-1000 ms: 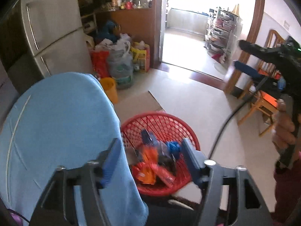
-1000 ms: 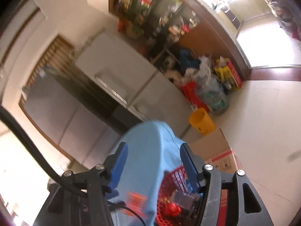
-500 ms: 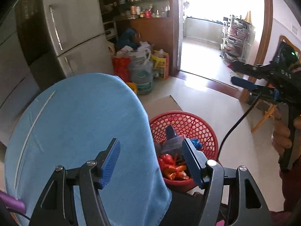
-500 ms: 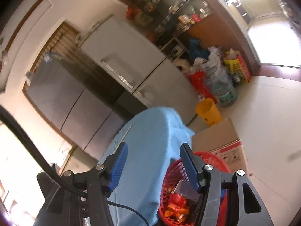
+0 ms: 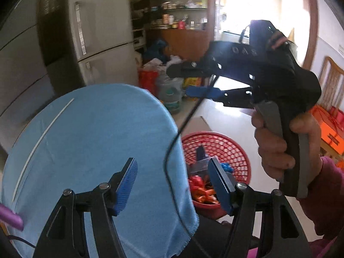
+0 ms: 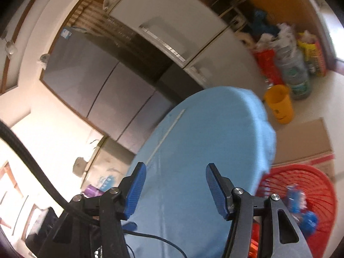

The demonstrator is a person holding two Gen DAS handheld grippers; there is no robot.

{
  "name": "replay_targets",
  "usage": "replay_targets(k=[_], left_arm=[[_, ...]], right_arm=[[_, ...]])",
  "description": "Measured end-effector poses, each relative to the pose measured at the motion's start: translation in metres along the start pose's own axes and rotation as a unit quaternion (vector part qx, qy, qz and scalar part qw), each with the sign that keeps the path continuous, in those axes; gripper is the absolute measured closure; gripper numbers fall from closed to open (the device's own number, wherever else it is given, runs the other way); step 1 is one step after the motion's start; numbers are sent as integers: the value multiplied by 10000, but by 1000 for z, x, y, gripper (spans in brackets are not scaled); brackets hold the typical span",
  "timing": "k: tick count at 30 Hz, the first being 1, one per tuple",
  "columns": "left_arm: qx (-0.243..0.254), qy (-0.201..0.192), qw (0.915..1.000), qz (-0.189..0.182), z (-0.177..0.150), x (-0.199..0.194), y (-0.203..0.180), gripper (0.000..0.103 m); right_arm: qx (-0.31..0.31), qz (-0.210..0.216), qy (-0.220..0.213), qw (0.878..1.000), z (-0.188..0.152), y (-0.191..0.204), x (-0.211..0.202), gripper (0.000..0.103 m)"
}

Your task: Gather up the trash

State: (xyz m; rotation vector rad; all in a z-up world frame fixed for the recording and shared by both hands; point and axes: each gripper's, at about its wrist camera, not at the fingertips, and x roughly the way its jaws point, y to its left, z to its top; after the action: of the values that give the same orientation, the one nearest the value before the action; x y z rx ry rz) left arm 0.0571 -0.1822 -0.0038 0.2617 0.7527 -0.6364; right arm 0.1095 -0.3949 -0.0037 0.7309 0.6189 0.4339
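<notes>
A red mesh basket (image 5: 234,150) stands on the floor beside the round table with its blue cloth (image 5: 90,142); it holds red and orange wrappers (image 5: 202,187) and blue ones (image 6: 296,200). My left gripper (image 5: 172,185) hovers open over the table's near right edge with nothing between its fingers. A hand holds my right gripper (image 5: 180,81) higher up, open and empty, pointing left. In the right wrist view that gripper (image 6: 175,191) hangs over the blue cloth (image 6: 204,139), the basket (image 6: 318,185) to its lower right. A thin white line (image 5: 43,137) lies across the cloth.
Fridges (image 5: 103,32) stand behind the table. Floor clutter: a yellow bucket (image 6: 279,105), a water jug (image 5: 172,94), a cardboard box (image 6: 305,142). A wooden chair (image 5: 331,81) is at right. The right gripper's cable (image 5: 172,150) dangles over the table edge. A purple object (image 5: 8,217) lies at left.
The right gripper has swung leftward, now large in the left wrist view; its own view shifted from the basket onto the table. The left gripper drifted along the table edge.
</notes>
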Motion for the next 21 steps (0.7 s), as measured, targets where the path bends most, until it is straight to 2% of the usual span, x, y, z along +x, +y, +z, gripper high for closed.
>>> replay_targets(k=[4, 6, 10, 15, 18, 21], left_arm=[[-280, 41, 9993, 236, 4, 4, 14, 34], [-390, 108, 9990, 168, 5, 10, 16, 34], [-150, 245, 9996, 20, 2, 15, 6, 34], [182, 81, 9998, 35, -3, 1, -3, 34], [109, -99, 9998, 123, -3, -10, 2, 34], [-51, -219, 9997, 105, -2, -17, 7, 34]], right_arm=[[-152, 130, 194, 9996, 12, 7, 22, 41], [-195, 77, 172, 9996, 14, 5, 22, 41], [-15, -215, -51, 9998, 9, -8, 1, 41], [338, -730, -320, 9962, -3, -36, -34, 41], [402, -802, -275, 9956, -2, -39, -37, 41], [204, -705, -262, 9970, 5, -24, -31, 41]])
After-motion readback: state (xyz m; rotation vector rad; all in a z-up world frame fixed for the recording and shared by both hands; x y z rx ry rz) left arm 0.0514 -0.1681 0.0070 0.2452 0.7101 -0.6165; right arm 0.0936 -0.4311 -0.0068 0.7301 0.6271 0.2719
